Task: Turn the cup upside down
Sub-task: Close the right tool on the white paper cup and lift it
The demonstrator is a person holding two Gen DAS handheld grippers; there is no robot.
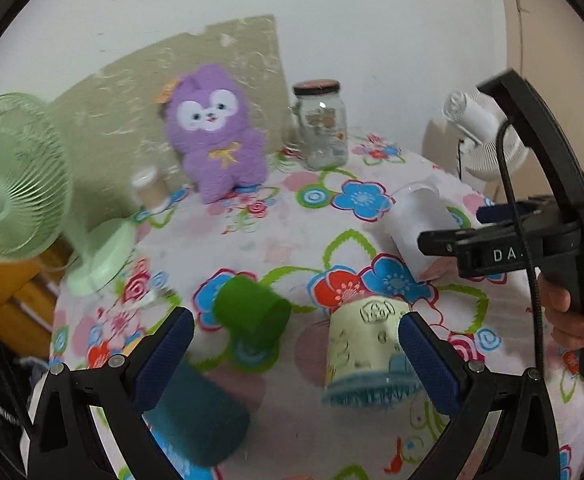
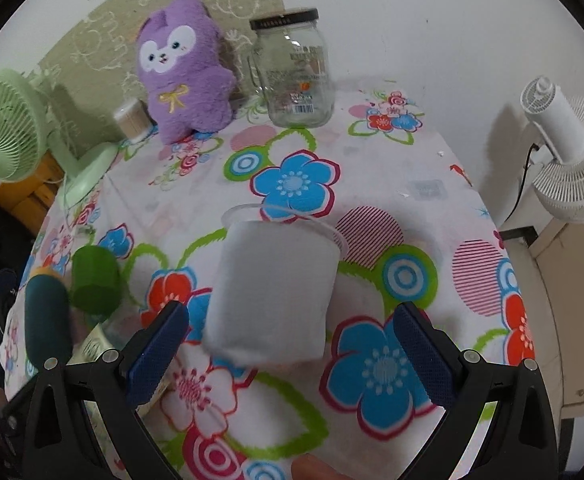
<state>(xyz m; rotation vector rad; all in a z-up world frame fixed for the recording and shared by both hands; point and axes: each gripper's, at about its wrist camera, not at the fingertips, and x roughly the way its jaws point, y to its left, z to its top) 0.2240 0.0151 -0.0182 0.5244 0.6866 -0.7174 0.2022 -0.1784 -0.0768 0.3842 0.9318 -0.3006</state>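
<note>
Four cups share the flowered tabletop (image 2: 376, 152). Ahead of the right claw (image 2: 292, 354), between its spread blue fingers (image 2: 160, 350) but touching neither, a frosted white cup (image 2: 276, 288) is tilted with its open rim pointing away from the claw; its outline is blurred. The left claw (image 1: 296, 360) is also spread wide and grips nothing. Just inside its right finger stands a pale printed cup (image 1: 366, 344), base up and rim down on the cloth. A green cup (image 1: 252, 312) lies on its side ahead of that claw, nearer its left finger, and a dark teal cup (image 1: 200, 416) lies just beside that finger. Far beyond both claws sit a purple plush toy (image 2: 184, 68) and a glass jar (image 2: 296, 72).
</note>
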